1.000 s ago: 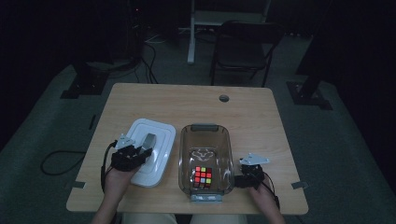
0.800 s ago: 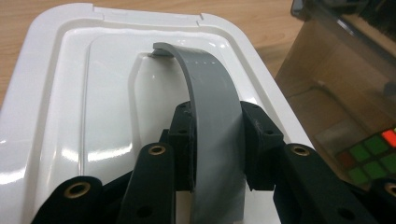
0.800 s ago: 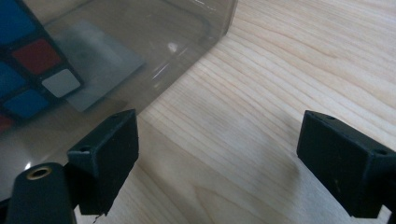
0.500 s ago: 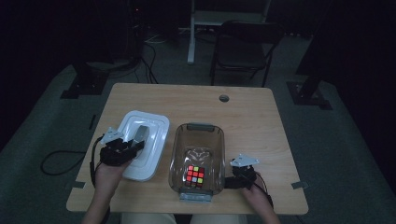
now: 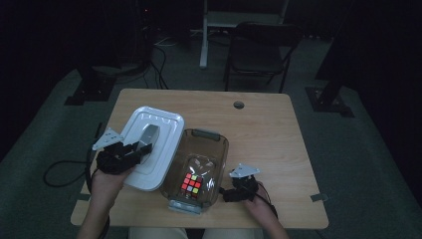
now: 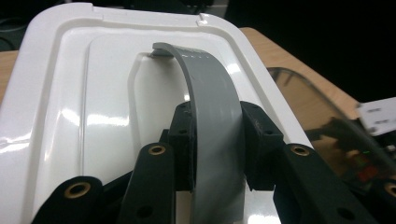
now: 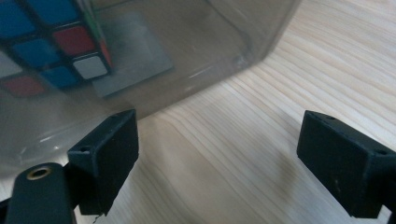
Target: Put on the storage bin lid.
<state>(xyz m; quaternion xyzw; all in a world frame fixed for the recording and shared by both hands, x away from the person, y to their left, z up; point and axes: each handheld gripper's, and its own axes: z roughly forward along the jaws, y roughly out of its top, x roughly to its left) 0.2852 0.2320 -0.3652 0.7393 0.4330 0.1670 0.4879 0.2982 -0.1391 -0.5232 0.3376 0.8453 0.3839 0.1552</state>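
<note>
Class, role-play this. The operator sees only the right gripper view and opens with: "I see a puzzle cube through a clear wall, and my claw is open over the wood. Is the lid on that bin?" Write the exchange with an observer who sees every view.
Observer: No. The white lid is off the clear bin and sits to the bin's left, held by the left claw.
Operator: Held where?
Observer: By its grey handle. The jaws are shut on the handle's two sides.
Operator: How near is the lid to the bin?
Observer: In the high view the lid is tilted and its edge overlaps the bin's left rim. The Rubik's cube lies uncovered inside.
</note>
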